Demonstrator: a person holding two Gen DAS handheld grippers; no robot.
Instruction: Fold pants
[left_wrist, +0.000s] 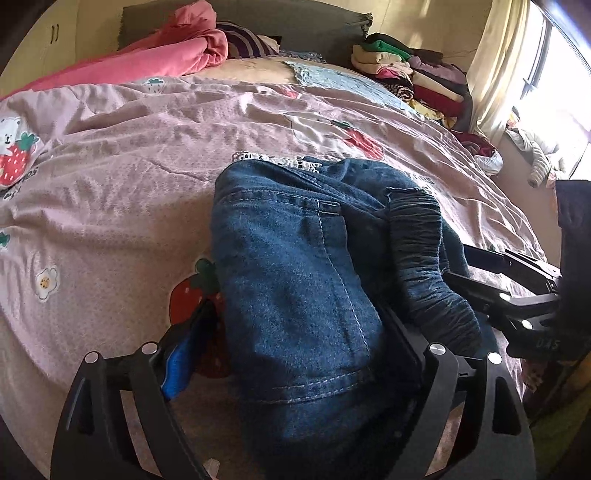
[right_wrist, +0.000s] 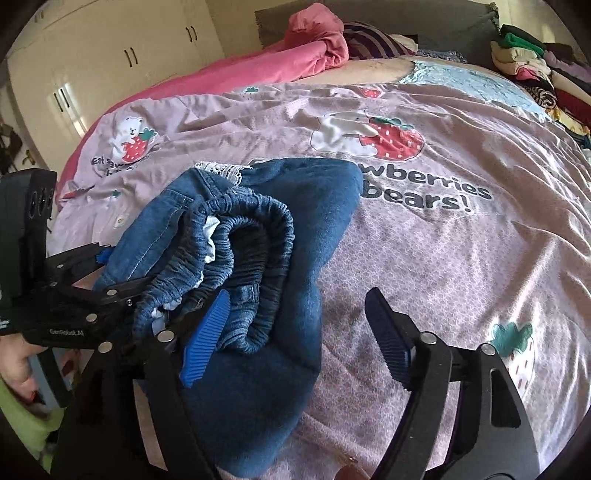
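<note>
Bunched denim pants (left_wrist: 295, 280), elastic waistband (right_wrist: 236, 254) curled.

pants (left_wrist: 295, 277): 1 (denim) | hand-held grippers: 2 | clothes pile (left_wrist: 413, 77): 1

Strawberry-print bedspread (left_wrist: 129, 184), clothes stack (left_wrist: 417, 77), pink blanket (right_wrist: 266, 70)

A folded pair of blue denim pants (left_wrist: 295, 280) is laid on the near part of a pink strawberry-print bedspread (left_wrist: 129, 177), its elastic waistband (right_wrist: 236, 266) turned to the near right. The black left gripper (left_wrist: 295, 354) is set around the pants' near end; the black right gripper (right_wrist: 299, 332) is placed just right of it. A stack of folded clothes (left_wrist: 417, 81) is found far right, a crumpled pink blanket (left_wrist: 162, 51) far left.
</note>
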